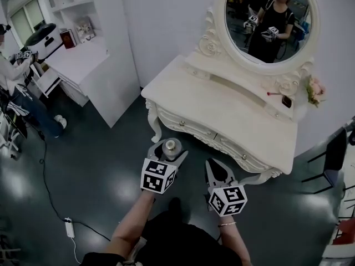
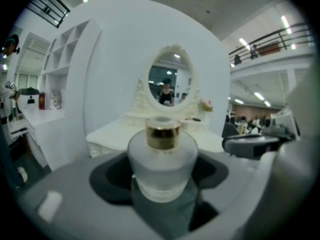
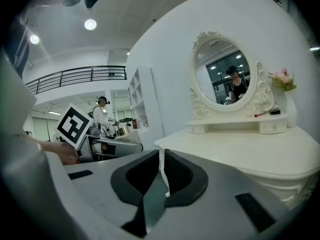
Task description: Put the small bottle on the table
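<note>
Slippage seems the main risk: the left gripper point(image 1: 167, 149) clamps a smooth round bottle point(image 2: 162, 159) short of the table point(image 1: 222, 107) ahead, the right gripper point(image 1: 216, 166) idle beside it, jaws together and empty.

Milky frosted glass and a shiny gold collar on the small round bottle point(image 2: 162, 159). Grey plastic with black pads on the left gripper point(image 1: 168, 148) and the right gripper point(image 3: 161, 170), plus a white cube printed with black square markers on each. Cream-white all over the carved dressing table point(image 1: 233, 112) and its oval mirror frame point(image 1: 212, 42). Pink on the flower bunch point(image 1: 315, 89) at far right. Dark, glossy grey-green across the floor point(image 1: 83, 170), with a white power strip point(image 1: 69, 227) near left.
</note>
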Available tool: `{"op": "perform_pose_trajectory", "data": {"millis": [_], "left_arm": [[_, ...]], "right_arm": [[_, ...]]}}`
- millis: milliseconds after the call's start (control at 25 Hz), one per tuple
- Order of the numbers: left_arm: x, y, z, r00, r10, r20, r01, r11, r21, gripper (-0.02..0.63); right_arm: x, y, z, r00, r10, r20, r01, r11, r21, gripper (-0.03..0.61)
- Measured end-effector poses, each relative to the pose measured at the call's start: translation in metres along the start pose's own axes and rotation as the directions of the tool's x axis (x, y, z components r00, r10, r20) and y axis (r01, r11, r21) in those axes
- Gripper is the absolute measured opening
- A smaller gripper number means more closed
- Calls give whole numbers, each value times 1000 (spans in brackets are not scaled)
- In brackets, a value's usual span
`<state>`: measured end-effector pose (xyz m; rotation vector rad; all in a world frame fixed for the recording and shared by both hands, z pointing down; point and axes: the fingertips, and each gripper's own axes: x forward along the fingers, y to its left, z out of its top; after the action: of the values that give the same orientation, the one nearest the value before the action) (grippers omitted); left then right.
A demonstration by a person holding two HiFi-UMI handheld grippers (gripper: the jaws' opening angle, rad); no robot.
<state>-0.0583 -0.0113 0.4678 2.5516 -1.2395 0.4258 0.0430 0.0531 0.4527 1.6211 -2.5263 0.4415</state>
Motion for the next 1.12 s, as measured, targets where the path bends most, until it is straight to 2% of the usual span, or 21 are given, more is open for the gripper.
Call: {"op": "perform_pose_trajectory", "data": {"millis": [240,640,1120], "left_arm": [[24,37,10,1000,-5,-3,5,1000,-2,336],[55,68,16,1000,0,-22,1,1000,26,336],[125,98,37,999,31,-34,-31,999,21,336]], "right_arm": [[40,-6,9,1000,-1,1,1,1000,15,6],[76,-17,22,1000,-13,-2,13,1000,-4,6],[134,-70,46,1000,6,17,-6,1000,-6,6]]}}
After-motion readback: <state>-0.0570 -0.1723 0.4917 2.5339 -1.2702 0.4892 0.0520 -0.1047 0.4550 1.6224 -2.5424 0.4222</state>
